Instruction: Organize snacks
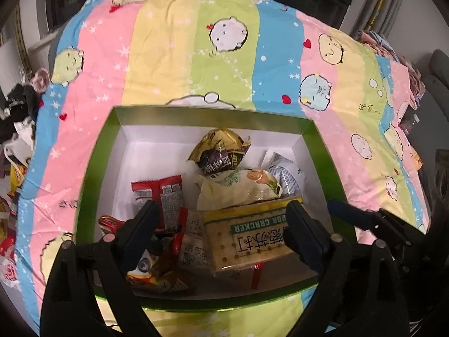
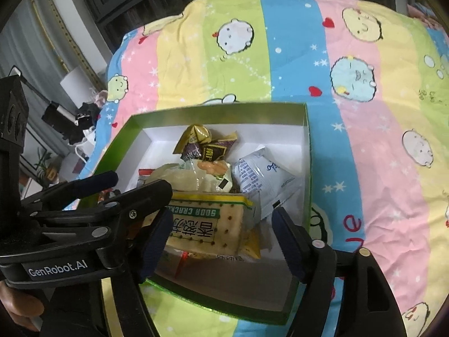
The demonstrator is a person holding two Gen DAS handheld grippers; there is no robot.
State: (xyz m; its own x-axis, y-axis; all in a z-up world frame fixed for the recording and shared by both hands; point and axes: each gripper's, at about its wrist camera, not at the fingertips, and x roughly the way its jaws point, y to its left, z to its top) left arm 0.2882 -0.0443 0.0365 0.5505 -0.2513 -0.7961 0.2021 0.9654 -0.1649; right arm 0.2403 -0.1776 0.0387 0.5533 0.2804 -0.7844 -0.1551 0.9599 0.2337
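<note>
Nearest the cameras, the left tool and the right tool are both being held spread and empty above the near end of the green box, straddling the soda cracker pack without visibly touching it. Farther in, the other snacks are lying piled in the box on the striped bedspread. The filling step is judged nearly done; any next move would call for lifting both tools clear.
</note>
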